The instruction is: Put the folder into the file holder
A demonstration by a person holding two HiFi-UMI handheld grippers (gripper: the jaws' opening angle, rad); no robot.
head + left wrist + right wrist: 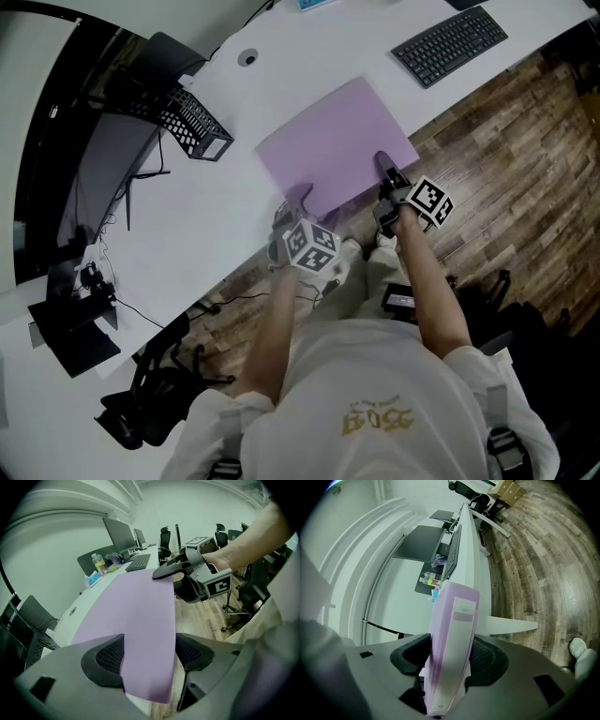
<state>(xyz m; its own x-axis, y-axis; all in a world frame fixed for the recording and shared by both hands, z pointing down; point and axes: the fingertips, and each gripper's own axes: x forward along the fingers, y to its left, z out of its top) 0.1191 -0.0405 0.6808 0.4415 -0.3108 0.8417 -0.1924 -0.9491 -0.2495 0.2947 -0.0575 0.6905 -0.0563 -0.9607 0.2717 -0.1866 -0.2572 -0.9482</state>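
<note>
While the purple folder (337, 150) lies mid-frame on the desk (187, 234), overhanging its edge, the right gripper (450, 660) pinches its labelled spine. The left gripper (150, 653), spread, seemingly straddles a corner. Head view shows the mesh file holder (195, 124), upper left.

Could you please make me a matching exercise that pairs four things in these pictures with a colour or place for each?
Things:
1. folder
2. keyboard
3. file holder
4. floor

Descriptions:
A. brown wood
B. black mesh, towards the left of the desk in the head view
C. purple, at the desk's near edge
D. black keys, far right of the desk

Pairs: 1-C; 2-D; 3-B; 4-A
</note>
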